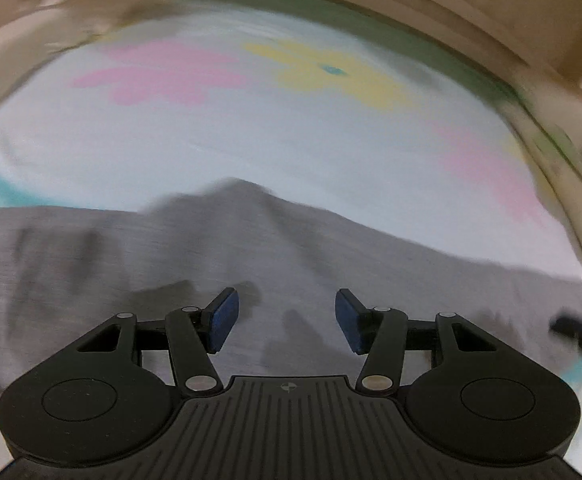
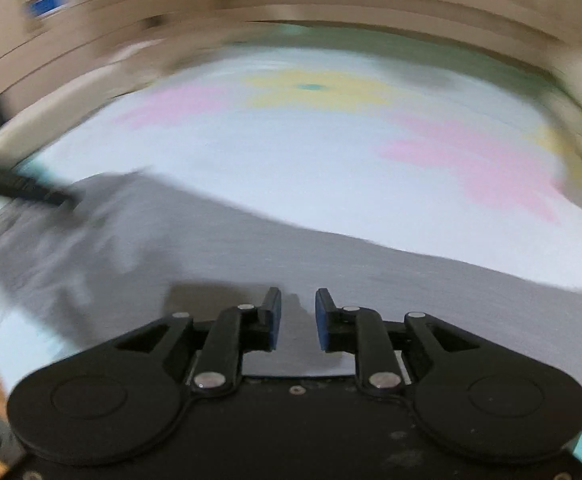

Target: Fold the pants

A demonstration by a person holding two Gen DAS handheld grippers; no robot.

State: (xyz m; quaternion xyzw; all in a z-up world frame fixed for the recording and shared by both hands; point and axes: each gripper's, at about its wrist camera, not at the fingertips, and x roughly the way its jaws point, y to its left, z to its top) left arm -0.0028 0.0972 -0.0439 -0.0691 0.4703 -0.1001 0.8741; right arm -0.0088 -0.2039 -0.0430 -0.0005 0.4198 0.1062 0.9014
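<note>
Grey pants lie spread on a pale blue sheet with pink and yellow flowers. My left gripper hovers over the grey cloth with its blue pads wide apart and nothing between them. In the right wrist view the pants fill the lower half. My right gripper is over the cloth, its pads a small gap apart and empty. The other gripper shows as a dark blurred shape at the left edge, at the pants' far corner. Both views are motion-blurred.
The flowered sheet covers the surface beyond the pants. A green border and beige edge run around its far and right sides. Beige slatted furniture stands behind.
</note>
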